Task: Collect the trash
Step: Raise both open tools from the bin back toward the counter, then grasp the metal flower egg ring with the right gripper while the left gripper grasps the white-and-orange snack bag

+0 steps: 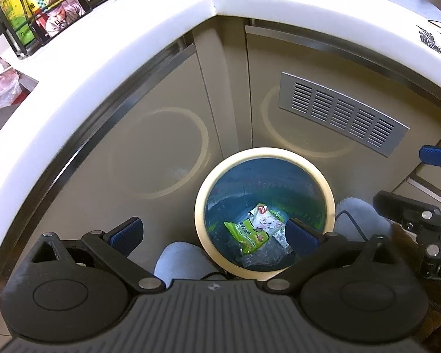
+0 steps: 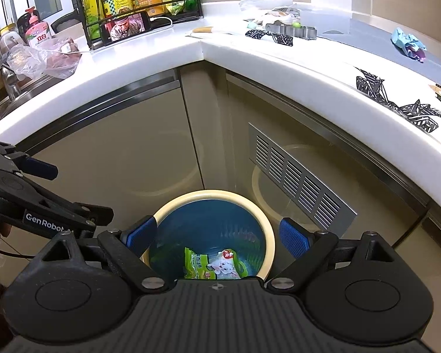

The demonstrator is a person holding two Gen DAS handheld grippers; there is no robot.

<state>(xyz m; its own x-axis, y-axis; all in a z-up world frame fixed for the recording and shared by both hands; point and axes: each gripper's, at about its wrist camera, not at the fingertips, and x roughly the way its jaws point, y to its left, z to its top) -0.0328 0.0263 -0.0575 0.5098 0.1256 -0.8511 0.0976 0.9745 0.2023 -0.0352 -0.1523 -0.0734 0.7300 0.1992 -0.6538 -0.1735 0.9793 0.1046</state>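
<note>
A round bin with a cream rim (image 1: 323, 188) (image 2: 250, 203) and a blue liner stands on the floor in the cabinet corner. Green and white snack wrappers (image 1: 255, 229) (image 2: 211, 264) lie at its bottom. My left gripper (image 1: 214, 232) hangs open above the bin's near left side, nothing between its blue pads. My right gripper (image 2: 217, 235) is open over the bin mouth, also with nothing in it. On the worktop lie a crumpled teal wrapper (image 2: 408, 42) and black patterned scraps (image 2: 397, 100).
The white L-shaped worktop (image 2: 167, 56) curves above the bin. A wire rack with bottles (image 2: 138, 3), a phone (image 2: 126, 28) and a plastic bag (image 2: 44, 58) sit at its left. A metal vent grille (image 2: 300, 179) is on the cabinet door beside the bin. Pale slippers (image 1: 179, 259) show near the bin.
</note>
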